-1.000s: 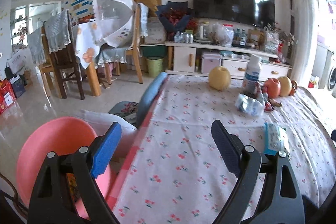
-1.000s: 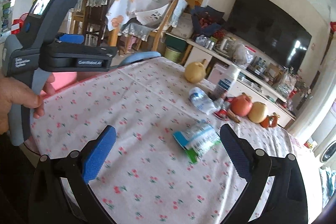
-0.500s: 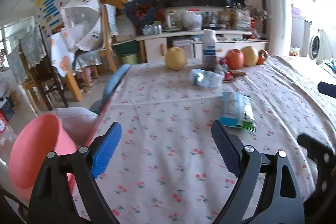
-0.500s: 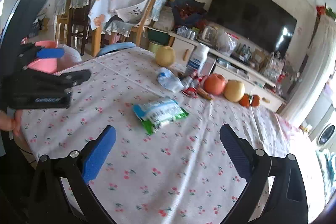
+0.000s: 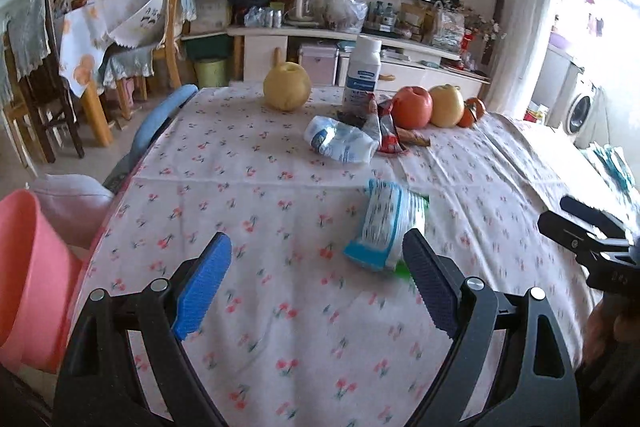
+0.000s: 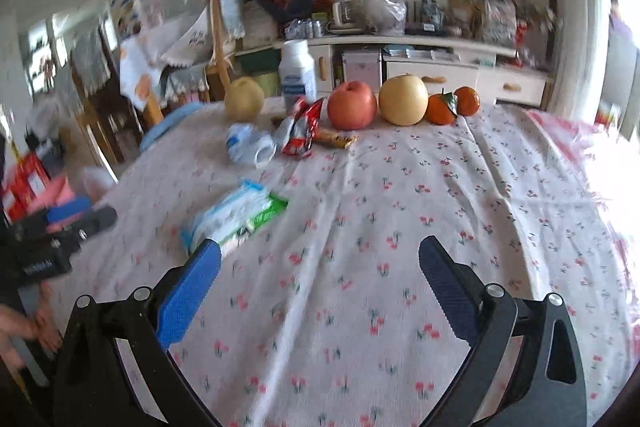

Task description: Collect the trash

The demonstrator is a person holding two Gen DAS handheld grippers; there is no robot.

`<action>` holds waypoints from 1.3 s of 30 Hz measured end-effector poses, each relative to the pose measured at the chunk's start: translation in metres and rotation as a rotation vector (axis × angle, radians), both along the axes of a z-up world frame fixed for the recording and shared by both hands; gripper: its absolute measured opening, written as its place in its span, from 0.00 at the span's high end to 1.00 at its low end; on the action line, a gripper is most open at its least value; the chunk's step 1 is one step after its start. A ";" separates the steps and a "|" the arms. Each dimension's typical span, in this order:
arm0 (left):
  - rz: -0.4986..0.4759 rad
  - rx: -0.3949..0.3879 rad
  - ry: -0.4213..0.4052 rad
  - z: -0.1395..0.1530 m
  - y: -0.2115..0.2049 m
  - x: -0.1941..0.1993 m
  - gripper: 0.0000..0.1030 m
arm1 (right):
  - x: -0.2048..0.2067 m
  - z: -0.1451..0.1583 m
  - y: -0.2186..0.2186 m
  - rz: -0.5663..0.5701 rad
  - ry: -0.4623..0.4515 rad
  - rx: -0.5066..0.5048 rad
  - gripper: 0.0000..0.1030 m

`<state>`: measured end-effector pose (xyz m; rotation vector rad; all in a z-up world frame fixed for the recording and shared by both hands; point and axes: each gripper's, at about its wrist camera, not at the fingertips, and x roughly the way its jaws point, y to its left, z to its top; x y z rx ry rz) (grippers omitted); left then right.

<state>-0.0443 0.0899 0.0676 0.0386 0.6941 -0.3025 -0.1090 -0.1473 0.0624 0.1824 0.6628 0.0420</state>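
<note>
The left tool (image 5: pixel 316 279) hangs wide and empty over the table (image 5: pixel 280 327); the right tool (image 6: pixel 320 279) too. The blue-and-white wrapper (image 5: pixel 386 227) lies flat just beyond, probably light, crinkly, slippery; pinching its raised long edge looks best.

No legible text; bottle (image 5: pixel 362 71) label blurred.

Both grippers swung right, nearing the wrapper (image 5: pixel 386 227).
</note>
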 end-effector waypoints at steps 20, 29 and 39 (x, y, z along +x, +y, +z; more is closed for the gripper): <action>0.158 -0.245 0.177 -0.016 -0.062 0.150 0.15 | 0.160 -0.021 -0.052 0.100 0.053 0.198 0.20; 0.220 -0.169 0.234 -0.042 -0.077 0.196 0.15 | 0.216 -0.033 -0.043 0.182 0.088 0.197 0.24; 0.233 -0.086 0.276 -0.059 -0.081 0.222 0.16 | 0.251 -0.054 -0.023 0.244 0.177 0.144 0.36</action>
